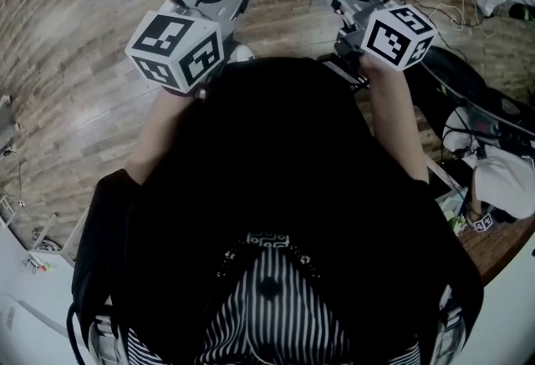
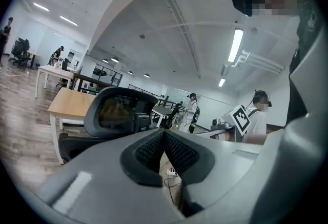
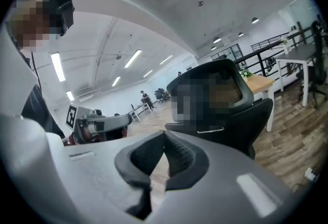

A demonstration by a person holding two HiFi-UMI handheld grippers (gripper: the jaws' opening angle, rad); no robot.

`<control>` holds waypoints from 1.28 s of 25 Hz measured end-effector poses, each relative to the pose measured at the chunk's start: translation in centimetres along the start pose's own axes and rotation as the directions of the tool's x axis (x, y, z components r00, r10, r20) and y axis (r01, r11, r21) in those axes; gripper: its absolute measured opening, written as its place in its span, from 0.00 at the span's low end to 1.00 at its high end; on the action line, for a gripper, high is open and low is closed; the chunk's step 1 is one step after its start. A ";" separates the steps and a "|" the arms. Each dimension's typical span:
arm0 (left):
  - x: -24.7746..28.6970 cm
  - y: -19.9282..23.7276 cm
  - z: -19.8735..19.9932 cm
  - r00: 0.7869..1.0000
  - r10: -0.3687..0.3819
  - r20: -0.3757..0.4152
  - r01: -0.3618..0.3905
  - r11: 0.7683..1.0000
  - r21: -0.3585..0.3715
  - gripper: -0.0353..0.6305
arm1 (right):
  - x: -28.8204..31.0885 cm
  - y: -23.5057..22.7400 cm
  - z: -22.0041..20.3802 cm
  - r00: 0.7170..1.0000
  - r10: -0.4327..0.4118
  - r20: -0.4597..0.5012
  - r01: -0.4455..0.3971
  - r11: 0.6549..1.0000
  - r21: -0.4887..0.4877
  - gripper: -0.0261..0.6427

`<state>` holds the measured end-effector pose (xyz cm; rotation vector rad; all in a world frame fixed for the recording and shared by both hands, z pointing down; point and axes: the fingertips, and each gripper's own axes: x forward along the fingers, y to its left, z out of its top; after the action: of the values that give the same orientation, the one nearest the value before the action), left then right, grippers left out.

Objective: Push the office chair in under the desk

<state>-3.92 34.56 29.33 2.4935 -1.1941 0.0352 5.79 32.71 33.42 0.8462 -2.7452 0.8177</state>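
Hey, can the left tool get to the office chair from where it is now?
Probably yes. The left tool, shut and empty, points at the office chair with nothing visible between them; it just isn't touching it yet.

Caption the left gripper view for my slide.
Shut, empty left gripper facing a black office chair and wooden desk.
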 end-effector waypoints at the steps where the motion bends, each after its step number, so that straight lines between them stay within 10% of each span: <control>1: 0.0 0.7 0.1 1.000 0.000 -0.001 0.000 1.000 0.003 0.05 | 0.5 -0.2 0.2 1.000 -0.005 0.006 0.005 1.000 0.008 0.04; 32: 7.6 11.4 1.5 0.991 0.106 -0.077 -0.104 0.994 0.028 0.05 | 9.4 -9.2 6.5 0.999 0.014 -0.035 -0.016 0.999 -0.049 0.04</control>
<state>-7.85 21.84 32.96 2.4237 -1.2977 0.1741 3.22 18.40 34.96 0.7957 -2.7322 0.7565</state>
